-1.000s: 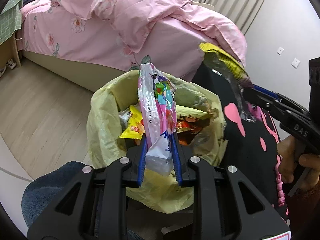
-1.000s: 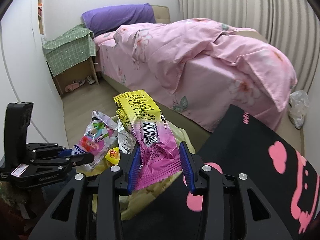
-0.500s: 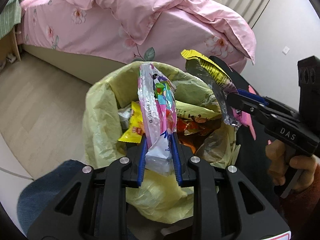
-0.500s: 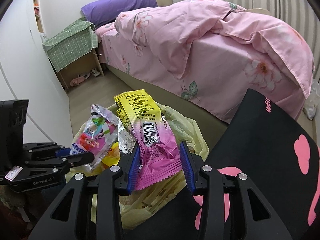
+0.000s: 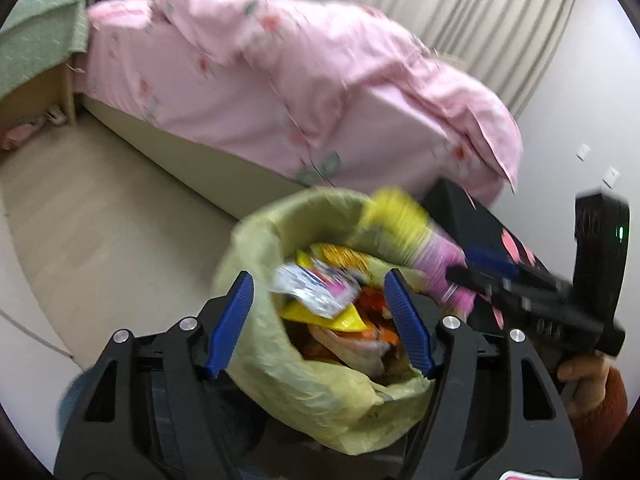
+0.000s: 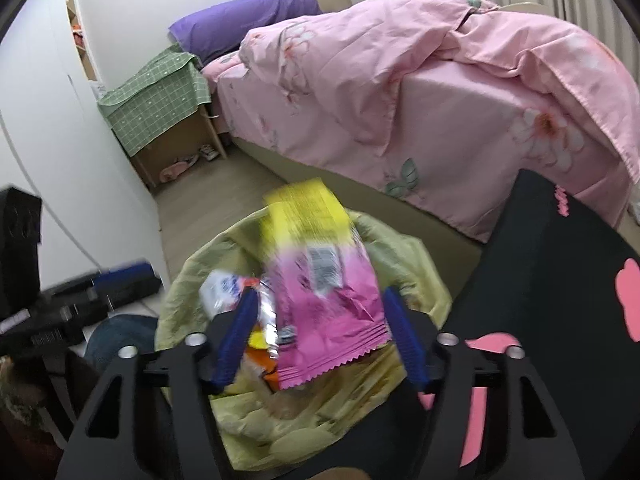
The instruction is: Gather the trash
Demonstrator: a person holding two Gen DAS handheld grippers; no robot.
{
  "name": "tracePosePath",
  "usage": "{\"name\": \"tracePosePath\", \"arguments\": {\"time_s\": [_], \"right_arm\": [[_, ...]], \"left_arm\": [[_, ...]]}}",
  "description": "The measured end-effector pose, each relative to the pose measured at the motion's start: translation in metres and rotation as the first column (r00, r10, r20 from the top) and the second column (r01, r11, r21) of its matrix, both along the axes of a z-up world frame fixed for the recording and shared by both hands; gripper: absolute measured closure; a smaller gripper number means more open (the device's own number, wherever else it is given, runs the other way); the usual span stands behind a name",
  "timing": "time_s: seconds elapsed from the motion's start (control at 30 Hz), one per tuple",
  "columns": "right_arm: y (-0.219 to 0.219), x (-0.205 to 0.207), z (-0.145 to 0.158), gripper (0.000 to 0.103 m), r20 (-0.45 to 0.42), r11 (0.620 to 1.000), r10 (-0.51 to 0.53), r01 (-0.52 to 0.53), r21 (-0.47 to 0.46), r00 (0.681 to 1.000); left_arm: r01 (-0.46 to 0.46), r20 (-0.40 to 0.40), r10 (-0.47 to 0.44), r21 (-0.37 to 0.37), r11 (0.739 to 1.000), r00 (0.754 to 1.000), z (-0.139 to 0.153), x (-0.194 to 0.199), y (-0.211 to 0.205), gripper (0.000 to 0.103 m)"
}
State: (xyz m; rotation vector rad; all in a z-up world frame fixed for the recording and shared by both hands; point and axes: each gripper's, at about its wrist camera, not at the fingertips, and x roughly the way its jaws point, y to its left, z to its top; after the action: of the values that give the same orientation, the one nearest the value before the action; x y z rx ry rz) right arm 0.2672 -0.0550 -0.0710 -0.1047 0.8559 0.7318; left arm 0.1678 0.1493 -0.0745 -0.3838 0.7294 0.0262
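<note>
A: What does the left wrist view show that the right one lacks?

B: The interior of the pale yellow plastic trash bag (image 5: 280, 364). A crumpled silver-and-pink snack wrapper (image 5: 316, 286) lies on the wrappers already in the bag, between the blue pads of the left gripper (image 5: 320, 320) but clear of both. The jaws of the left gripper are opening. A hand (image 5: 580, 376) in a reddish sleeve holds the right gripper (image 5: 492, 276) at the right edge of that view.

A: And the right wrist view?

B: The back face of the yellow-and-magenta foil snack packet (image 6: 320, 280): yellow top, white barcode patch, serrated magenta bottom edge. It is motion-blurred and hangs over the bag mouth (image 6: 200, 264) between the pads of the right gripper (image 6: 316, 336), whose jaws are opening; neither pad presses on it. The left gripper (image 6: 120, 280) appears blurred at the left edge.

A: Surroundings?

B: The bag stands on the floor beside a bed with a pink floral duvet (image 6: 420, 80). A black cover with pink shapes (image 6: 560, 280) lies just right of the bag.
</note>
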Motion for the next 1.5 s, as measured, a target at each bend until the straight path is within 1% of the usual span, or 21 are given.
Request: {"name": "tracePosePath", "arguments": {"time_s": [0.03,0.1,0.17,0.27,0.4,0.47,0.53,0.63,0.7,0.8,0.87,0.93,0.97,1.07,1.13,1.27,1.5], "right_arm": [[0.0,-0.004,0.001,0.033,0.008,1.0,-0.001,0.001,-0.007,1.0],[-0.003,-0.014,0.004,0.033,0.022,1.0,-0.008,0.008,-0.013,1.0],[-0.01,-0.024,0.008,0.032,0.022,1.0,-0.02,0.02,-0.006,1.0],[-0.03,-0.045,0.018,0.032,0.018,0.998,-0.061,0.06,0.023,0.998],[-0.071,-0.094,0.034,0.032,0.041,0.988,-0.152,0.15,0.046,0.987],[-0.089,-0.118,0.043,0.032,0.074,0.98,-0.193,0.189,0.054,0.978],[-0.11,-0.147,0.053,0.032,0.116,0.97,-0.243,0.238,0.058,0.963],[-0.135,-0.186,0.064,0.032,0.16,0.951,-0.308,0.301,0.071,0.938],[-0.147,-0.209,0.066,0.032,0.164,0.935,-0.353,0.347,0.067,0.921],[-0.16,-0.234,0.068,0.032,0.146,0.923,-0.386,0.379,0.071,0.911],[-0.164,-0.247,0.068,0.032,0.133,0.917,-0.399,0.393,0.072,0.907],[-0.167,-0.266,0.068,0.032,0.147,0.909,-0.418,0.412,0.071,0.897],[-0.167,-0.275,0.068,0.032,0.16,0.905,-0.425,0.42,0.069,0.891],[-0.161,-0.297,0.067,0.032,0.197,0.906,-0.422,0.42,0.054,0.885],[-0.155,-0.308,0.068,0.032,0.221,0.909,-0.413,0.414,0.043,0.884],[-0.153,-0.316,0.069,0.032,0.225,0.909,-0.411,0.415,0.034,0.883],[-0.154,-0.321,0.073,0.032,0.221,0.902,-0.428,0.429,0.046,0.877]], "left_arm": [[-0.016,0.016,0.015,0.019,1.0,1.0,0.006,-0.005,0.001,0.038],[-0.027,0.032,0.026,0.04,0.999,0.999,0.014,-0.01,0.0,0.038],[-0.022,0.038,0.021,0.044,0.999,0.999,0.019,-0.017,-0.003,0.038],[0.024,0.049,-0.027,0.064,0.998,0.998,0.027,-0.03,-0.018,0.038],[0.128,0.043,-0.132,0.085,0.988,0.99,0.037,-0.052,-0.056,0.038],[0.172,0.041,-0.178,0.113,0.979,0.983,0.042,-0.065,-0.078,0.038],[0.214,0.044,-0.224,0.158,0.964,0.974,0.05,-0.081,-0.101,0.038],[0.233,0.053,-0.246,0.187,0.954,0.968,0.06,-0.101,-0.123,0.038],[0.237,0.056,-0.253,0.2,0.951,0.966,0.066,-0.115,-0.136,0.038],[0.228,0.042,-0.244,0.239,0.944,0.969,0.07,-0.133,-0.149,0.038],[0.219,0.033,-0.236,0.275,0.936,0.971,0.071,-0.144,-0.154,0.038],[0.199,0.043,-0.223,0.317,0.927,0.974,0.072,-0.157,-0.158,0.038],[0.195,0.047,-0.221,0.323,0.926,0.974,0.073,-0.161,-0.159,0.038],[0.205,0.068,-0.237,0.313,0.927,0.969,0.079,-0.174,-0.158,0.038],[0.194,0.082,-0.23,0.312,0.93,0.97,0.082,-0.179,-0.155,0.038],[0.17,0.094,-0.208,0.31,0.936,0.974,0.086,-0.186,-0.146,0.038],[0.171,0.093,-0.21,0.313,0.934,0.973,0.087,-0.191,-0.146,0.038]]}}
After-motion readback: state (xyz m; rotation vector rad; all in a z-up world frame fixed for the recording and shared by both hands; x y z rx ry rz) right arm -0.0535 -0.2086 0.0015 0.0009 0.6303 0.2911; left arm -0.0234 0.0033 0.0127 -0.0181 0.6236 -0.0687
